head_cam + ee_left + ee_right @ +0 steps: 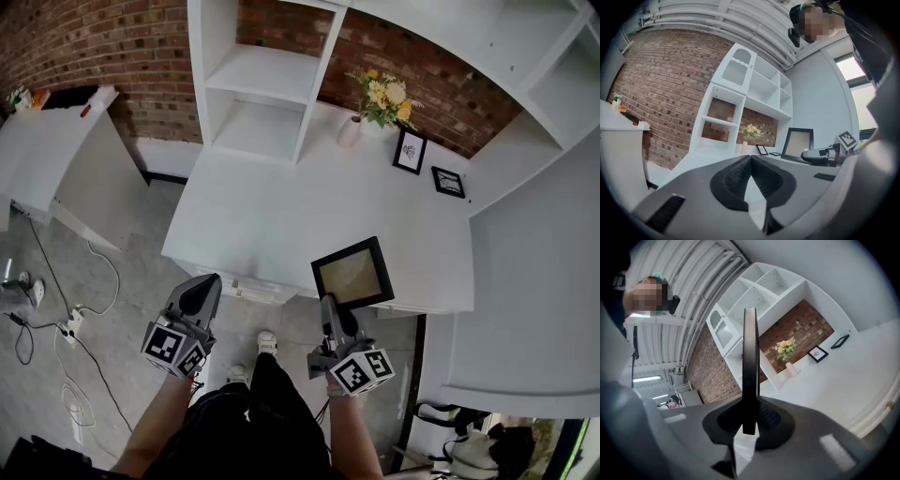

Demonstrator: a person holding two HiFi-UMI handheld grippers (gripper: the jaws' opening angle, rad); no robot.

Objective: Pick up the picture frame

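Observation:
My right gripper (332, 302) is shut on the lower edge of a black picture frame (352, 273) with a tan inside, held in the air above the front edge of the white desk (281, 216). In the right gripper view the frame (750, 366) stands edge-on between the pads of my right gripper (749, 420). The left gripper view shows the frame (798, 144) upright at the right, with the right gripper (820, 155) below it. My left gripper (202, 292) is shut with nothing in it, left of the frame and off the desk front; its pads (751, 176) meet.
At the back of the desk stand a vase of yellow flowers (382, 101), a small upright framed print (410, 150) and another small frame (448, 181) lying flat. White shelving (267, 75) rises behind. A second white table (47, 150) and cables (66, 328) lie to the left.

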